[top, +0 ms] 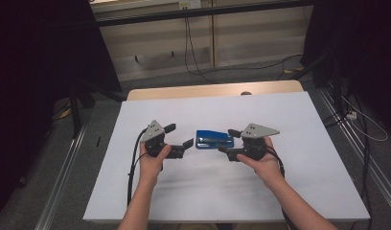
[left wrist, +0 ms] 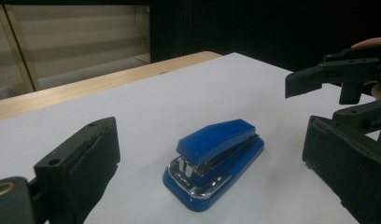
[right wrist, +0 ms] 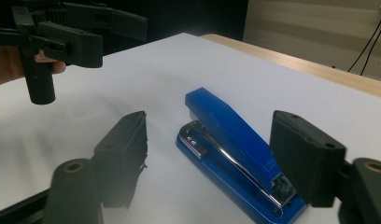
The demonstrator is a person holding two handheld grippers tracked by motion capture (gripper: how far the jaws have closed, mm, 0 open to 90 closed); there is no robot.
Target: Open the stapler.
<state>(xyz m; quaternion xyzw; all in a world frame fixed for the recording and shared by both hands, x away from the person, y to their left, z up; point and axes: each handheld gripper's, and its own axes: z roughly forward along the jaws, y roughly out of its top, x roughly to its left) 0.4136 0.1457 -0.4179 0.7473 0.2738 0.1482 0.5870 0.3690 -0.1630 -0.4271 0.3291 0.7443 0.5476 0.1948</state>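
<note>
Closing in from both sides w/ left gripper (top: 179, 136) and right gripper (top: 227, 140) jaws apart, nothing held; stapler (top: 214, 139) flat on bench (top: 308, 182) btwn them: uneven contact could skid it

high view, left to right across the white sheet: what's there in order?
left gripper → blue stapler → right gripper. Both grippers are open, fingers pointing in at the stapler from either end, with nothing gripped.
</note>
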